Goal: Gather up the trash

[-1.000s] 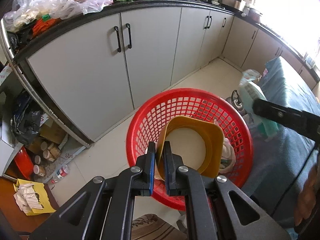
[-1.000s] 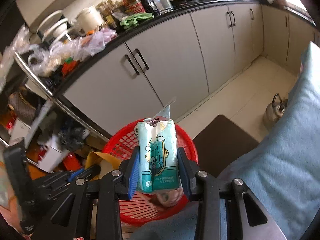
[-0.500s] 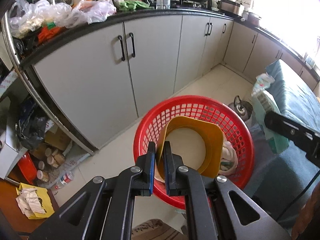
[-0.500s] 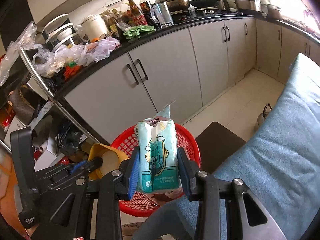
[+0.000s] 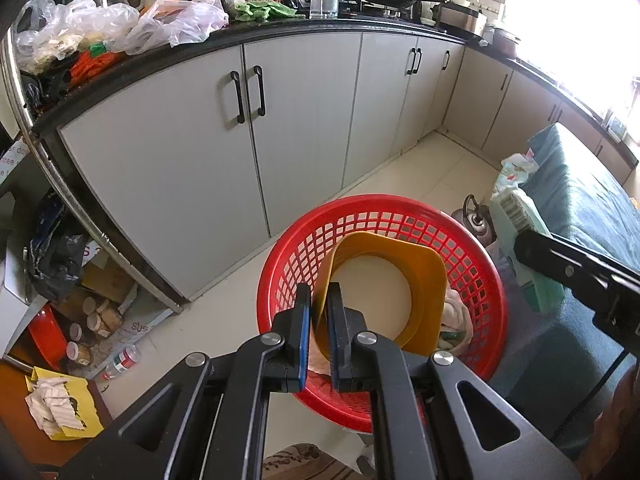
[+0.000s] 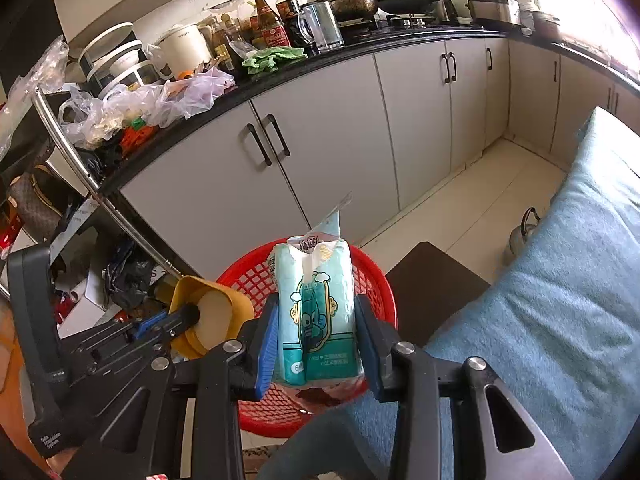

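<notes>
Right wrist view is showing the right claw [image 6: 316, 344] grasping a tissue pack [image 6: 316, 320], now lifted nearer the red basket [image 6: 376, 280] at frame center; left claw [image 5: 318, 320] is pinching a yellow dish [image 5: 424, 280] above it. Dropping looks next.

Red basket [image 5: 476, 280] on tiled floor [image 5: 420, 176]

Red basket [image 5: 472, 264]: glossy plastic lattice; tissue pack [image 6: 316, 320]: shiny printed film; counter [image 5: 280, 32]: polished dark stone; blanket [image 6: 540, 320]: matt fuzzy cloth.
</notes>
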The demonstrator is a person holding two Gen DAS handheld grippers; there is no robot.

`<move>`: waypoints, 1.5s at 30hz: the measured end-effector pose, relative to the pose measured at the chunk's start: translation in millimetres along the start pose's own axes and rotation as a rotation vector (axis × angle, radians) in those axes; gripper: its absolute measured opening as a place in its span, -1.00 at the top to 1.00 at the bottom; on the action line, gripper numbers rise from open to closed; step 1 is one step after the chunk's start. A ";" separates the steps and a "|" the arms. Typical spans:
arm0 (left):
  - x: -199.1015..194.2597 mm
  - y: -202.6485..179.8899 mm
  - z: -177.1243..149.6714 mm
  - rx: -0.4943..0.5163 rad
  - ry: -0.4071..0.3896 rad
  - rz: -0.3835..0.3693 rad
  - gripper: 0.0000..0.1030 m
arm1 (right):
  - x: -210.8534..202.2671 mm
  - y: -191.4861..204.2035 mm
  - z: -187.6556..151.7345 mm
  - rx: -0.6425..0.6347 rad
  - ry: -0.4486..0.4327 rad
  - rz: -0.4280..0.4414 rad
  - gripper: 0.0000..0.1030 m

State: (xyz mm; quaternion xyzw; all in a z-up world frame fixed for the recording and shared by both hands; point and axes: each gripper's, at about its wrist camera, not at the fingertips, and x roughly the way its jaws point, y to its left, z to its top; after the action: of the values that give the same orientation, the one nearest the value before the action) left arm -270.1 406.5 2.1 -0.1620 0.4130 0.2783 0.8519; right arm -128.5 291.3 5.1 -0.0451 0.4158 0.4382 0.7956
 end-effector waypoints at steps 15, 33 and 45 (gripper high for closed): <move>19.2 0.8 2.6 -0.017 0.047 -0.035 0.86 | 21.4 -5.7 13.9 0.015 0.035 0.001 0.24; 22.3 1.5 3.8 -0.033 0.055 -0.088 0.34 | 37.4 -12.5 20.3 0.069 0.060 0.071 -0.05; 4.7 -2.8 4.6 -0.029 0.011 -0.074 -0.12 | 17.3 -14.7 13.9 0.087 0.034 0.084 -0.05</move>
State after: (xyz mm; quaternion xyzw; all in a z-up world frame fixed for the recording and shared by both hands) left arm -263.2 408.2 1.3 -0.1909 0.4072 0.2517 0.8570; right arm -104.4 299.7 -2.3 -0.0001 0.4494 0.4520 0.7706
